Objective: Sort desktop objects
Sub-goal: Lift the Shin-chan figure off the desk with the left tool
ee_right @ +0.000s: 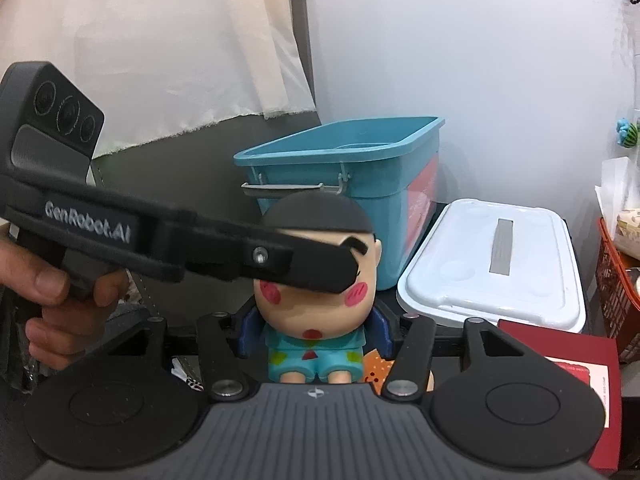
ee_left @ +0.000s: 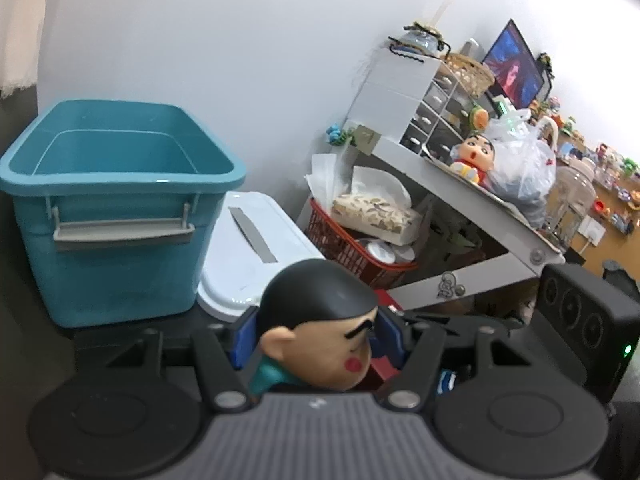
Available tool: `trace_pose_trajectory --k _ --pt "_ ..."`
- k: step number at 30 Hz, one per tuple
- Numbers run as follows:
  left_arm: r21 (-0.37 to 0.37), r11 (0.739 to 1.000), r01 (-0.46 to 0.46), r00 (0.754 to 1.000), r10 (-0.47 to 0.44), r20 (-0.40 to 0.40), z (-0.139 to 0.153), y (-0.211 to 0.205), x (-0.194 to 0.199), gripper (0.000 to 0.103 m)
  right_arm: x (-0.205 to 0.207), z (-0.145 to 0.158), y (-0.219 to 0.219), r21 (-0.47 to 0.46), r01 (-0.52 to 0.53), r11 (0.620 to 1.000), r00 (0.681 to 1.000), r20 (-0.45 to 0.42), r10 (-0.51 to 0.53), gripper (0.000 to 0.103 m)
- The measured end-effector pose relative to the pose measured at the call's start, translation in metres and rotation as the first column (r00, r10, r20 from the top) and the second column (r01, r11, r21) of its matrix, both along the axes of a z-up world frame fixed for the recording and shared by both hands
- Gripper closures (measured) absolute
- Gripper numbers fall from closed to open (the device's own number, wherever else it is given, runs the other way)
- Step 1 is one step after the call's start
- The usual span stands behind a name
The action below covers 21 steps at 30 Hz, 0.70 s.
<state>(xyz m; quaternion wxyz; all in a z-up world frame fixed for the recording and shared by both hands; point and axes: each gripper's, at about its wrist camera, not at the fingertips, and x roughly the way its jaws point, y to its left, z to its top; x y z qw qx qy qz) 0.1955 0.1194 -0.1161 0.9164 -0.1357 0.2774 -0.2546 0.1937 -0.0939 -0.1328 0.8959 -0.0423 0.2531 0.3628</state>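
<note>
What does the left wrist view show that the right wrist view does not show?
Only the left wrist view: a white shelf with a second figurine, a drawer unit and a screen. Only the right wrist view: the figurine's turquoise clothes and the person's hand holding the left tool. Both: the figurine between tool fingers, the blue bin, the white lid.

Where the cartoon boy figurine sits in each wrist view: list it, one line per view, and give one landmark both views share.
Left wrist view: the figurine is bottom centre, seen from the side, its head between the left gripper fingers.
Right wrist view: the figurine is centre, facing the camera, its body between the right gripper fingers, with the left gripper's finger across its eyes.
Shared landmark: the teal bin, behind the figurine, beside the white lid.
</note>
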Motion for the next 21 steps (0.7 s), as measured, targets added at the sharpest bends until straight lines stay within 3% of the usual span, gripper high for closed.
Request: trace_pose_trajectory --k 5,12,21 --pt "0.008 1.000 -0.027 1.000 0.027 -0.001 0.006 0.000 -0.003 0.038 -0.004 0.008 -0.004 0.016 0.007 1.000 1.000 0.009 -0.007 0.039" --pt "0.082 0.993 -0.084 0.996 0.087 -0.022 0.022 -0.005 -0.005 0.038 -0.018 0.017 -0.015 -0.009 0.030 0.999 0.997 0.070 -0.030 0.038" --pt "0.111 0.981 -0.157 0.987 0.161 -0.029 0.049 -0.009 -0.011 0.038 -0.026 0.032 -0.043 0.048 0.113 0.992 0.989 0.086 -0.117 0.038"
